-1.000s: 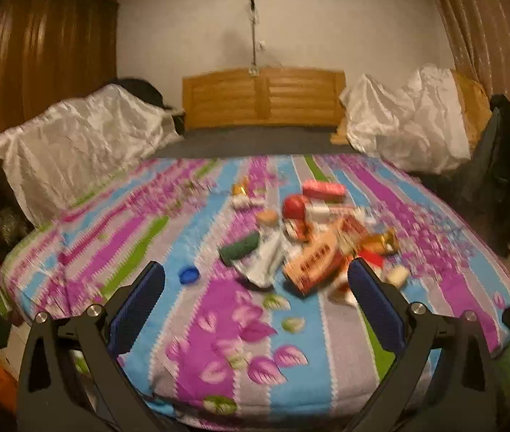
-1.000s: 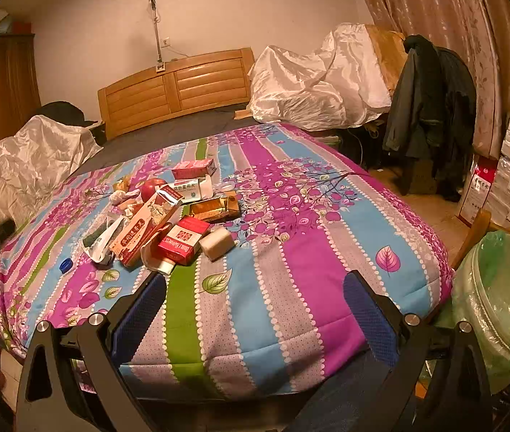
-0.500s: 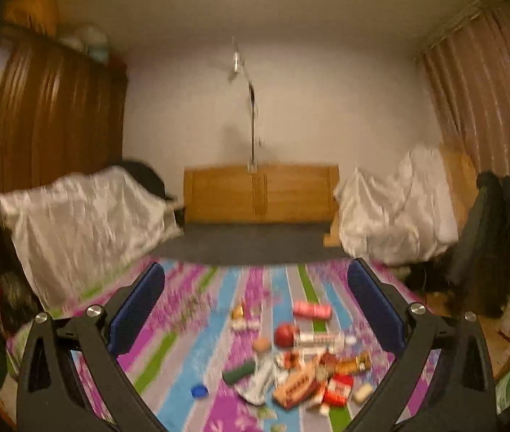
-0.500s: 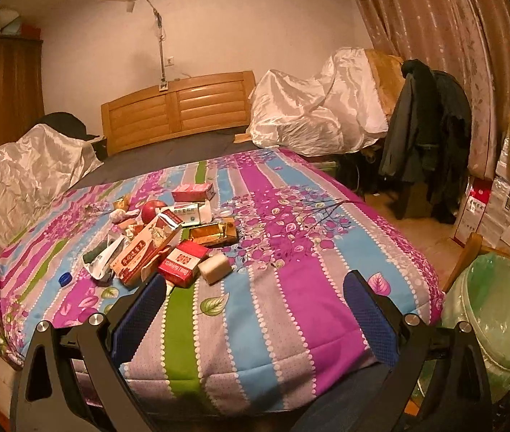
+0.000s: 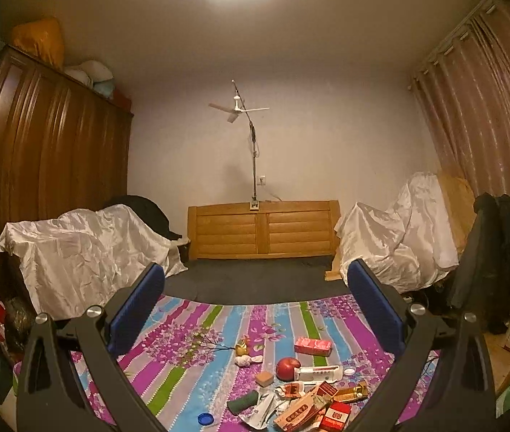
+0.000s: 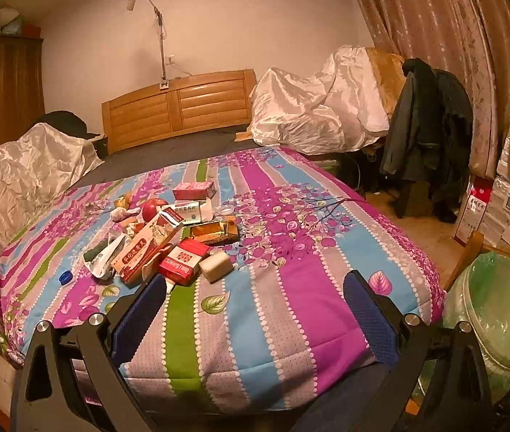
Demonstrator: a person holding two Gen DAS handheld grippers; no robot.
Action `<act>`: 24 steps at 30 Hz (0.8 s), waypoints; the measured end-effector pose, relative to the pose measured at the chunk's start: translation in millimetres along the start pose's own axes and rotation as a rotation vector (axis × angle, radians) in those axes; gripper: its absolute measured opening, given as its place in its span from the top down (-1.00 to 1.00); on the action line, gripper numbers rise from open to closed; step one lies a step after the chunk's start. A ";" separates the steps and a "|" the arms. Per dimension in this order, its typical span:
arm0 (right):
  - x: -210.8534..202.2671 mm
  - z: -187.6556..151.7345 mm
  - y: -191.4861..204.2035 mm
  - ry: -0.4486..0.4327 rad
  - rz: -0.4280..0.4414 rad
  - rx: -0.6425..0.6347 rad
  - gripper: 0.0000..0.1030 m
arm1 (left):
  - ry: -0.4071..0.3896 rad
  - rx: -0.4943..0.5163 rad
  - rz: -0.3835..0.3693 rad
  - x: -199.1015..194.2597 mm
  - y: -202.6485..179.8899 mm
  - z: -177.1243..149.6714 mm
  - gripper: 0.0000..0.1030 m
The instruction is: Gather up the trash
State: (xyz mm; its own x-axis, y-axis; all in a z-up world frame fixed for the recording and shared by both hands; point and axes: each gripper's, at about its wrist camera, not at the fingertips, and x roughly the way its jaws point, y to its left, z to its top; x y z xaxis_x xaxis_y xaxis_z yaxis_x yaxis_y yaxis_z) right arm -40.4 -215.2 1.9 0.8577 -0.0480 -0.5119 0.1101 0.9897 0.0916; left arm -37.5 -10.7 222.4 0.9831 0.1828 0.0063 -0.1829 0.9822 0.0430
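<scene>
A heap of trash lies on the striped floral bedspread (image 6: 291, 280): a long tan-and-red carton (image 6: 147, 248), a red pack (image 6: 183, 261), a white block (image 6: 215, 266), a gold wrapper (image 6: 215, 232), a pink box (image 6: 193, 190), a red apple (image 6: 154, 207) and a blue cap (image 6: 65, 278). In the left wrist view the same heap sits at the bottom edge, with the apple (image 5: 288, 368) and the carton (image 5: 305, 408). My left gripper (image 5: 255, 306) is open and empty, held high and well back from the heap. My right gripper (image 6: 255, 320) is open and empty above the bed's near edge.
A bin lined with a green bag (image 6: 503, 306) stands on the floor at the right of the bed. A wooden headboard (image 6: 179, 108) closes the far end. White-covered furniture (image 6: 312, 108) and hanging dark coats (image 6: 428, 126) flank the right side, and a wardrobe (image 5: 39, 172) stands on the left.
The left gripper has tilted up and drawn back, so the heap has dropped to the bottom of its view and the ceiling shows. The right gripper has shifted only slightly.
</scene>
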 end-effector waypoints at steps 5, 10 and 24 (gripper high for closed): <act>-0.3 -0.1 0.1 -0.001 0.000 0.000 -0.91 | -0.034 0.012 0.007 -6.5 -1.1 2.7 -0.91; -6.6 6.2 2.9 -0.046 -0.035 -0.029 -0.91 | -0.045 0.013 0.000 -8.1 1.6 2.8 -0.91; -144.9 180.8 38.2 -0.550 -0.100 -0.060 -0.91 | 0.036 -0.024 0.022 -1.0 10.8 -22.4 -0.91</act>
State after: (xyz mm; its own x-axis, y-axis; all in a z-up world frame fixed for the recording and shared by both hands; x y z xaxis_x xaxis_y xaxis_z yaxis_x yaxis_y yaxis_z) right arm -69.7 -194.8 234.0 0.9818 -0.1897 0.0070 0.1896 0.9818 0.0083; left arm -40.4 0.6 200.5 0.9782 0.2054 -0.0289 -0.2050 0.9786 0.0189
